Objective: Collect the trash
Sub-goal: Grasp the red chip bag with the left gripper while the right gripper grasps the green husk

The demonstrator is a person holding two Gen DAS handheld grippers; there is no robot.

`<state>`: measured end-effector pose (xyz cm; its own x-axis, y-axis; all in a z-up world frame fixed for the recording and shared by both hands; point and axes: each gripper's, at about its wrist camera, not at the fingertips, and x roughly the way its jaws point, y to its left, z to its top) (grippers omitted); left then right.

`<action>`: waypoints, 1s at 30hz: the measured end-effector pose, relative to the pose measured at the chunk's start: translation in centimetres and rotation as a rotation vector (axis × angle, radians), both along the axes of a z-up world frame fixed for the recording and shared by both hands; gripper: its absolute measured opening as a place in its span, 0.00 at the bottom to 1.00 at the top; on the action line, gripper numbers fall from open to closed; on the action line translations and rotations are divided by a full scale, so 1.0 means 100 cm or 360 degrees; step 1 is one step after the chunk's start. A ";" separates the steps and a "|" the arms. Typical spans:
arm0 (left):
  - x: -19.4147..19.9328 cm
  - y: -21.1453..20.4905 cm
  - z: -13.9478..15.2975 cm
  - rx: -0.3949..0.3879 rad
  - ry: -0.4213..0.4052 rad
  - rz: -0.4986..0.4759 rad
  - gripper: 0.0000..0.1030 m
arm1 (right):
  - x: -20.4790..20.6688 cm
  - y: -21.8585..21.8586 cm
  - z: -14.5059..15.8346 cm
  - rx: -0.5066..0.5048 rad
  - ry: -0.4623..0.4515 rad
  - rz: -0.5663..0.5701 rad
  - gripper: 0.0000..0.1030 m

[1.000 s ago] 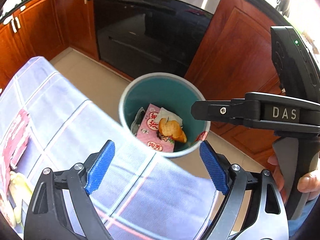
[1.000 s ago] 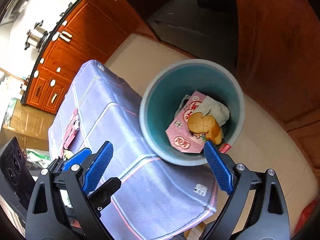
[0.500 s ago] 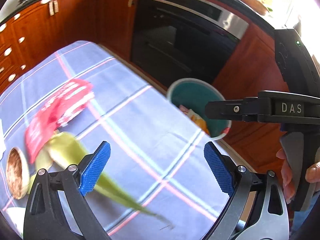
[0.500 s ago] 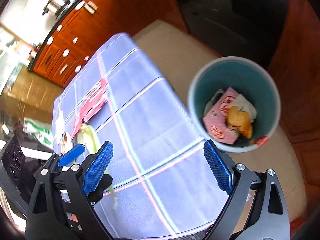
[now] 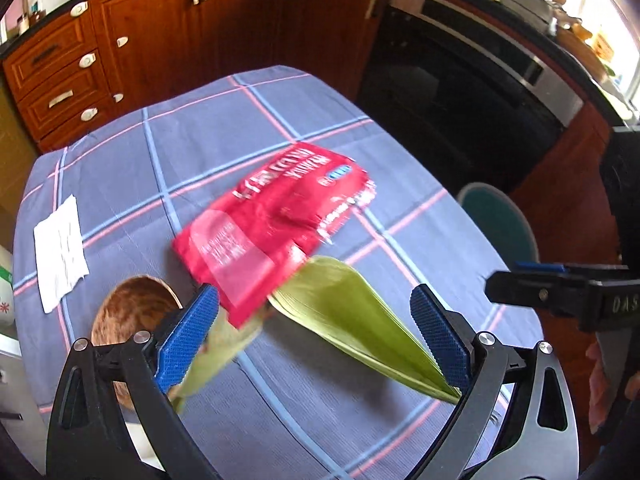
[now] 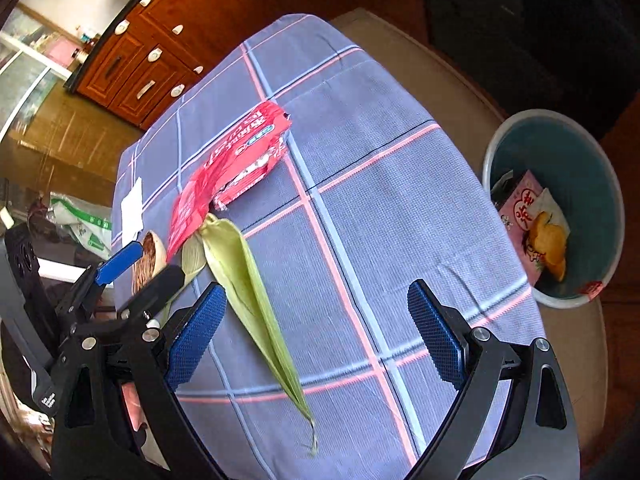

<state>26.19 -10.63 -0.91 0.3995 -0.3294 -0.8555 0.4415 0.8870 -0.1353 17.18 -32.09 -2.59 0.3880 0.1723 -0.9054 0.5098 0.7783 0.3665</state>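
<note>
A red snack wrapper lies on the checked tablecloth, with a long green corn husk poking out from under its near end. My left gripper hangs open above the husk, nothing between its blue pads. The right wrist view shows the same husk and wrapper. My right gripper is open over the cloth just right of the husk. The teal trash bin stands on the floor past the table's right edge, with a pink packet and a yellow scrap inside.
A brown bowl-like shell and a white paper napkin lie at the table's left. The left gripper shows at the left of the right wrist view. Wooden cabinets and a dark oven stand behind the table.
Both views have swung left, from over the bin to over the table. The wrapper and husk now lie under the grippers, and the bin has slid to the right edge.
</note>
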 end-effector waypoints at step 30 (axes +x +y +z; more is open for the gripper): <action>0.049 -0.007 -0.008 0.0067 -0.0063 0.0056 0.15 | 0.066 -0.015 -0.054 0.0194 -0.0011 0.0043 0.86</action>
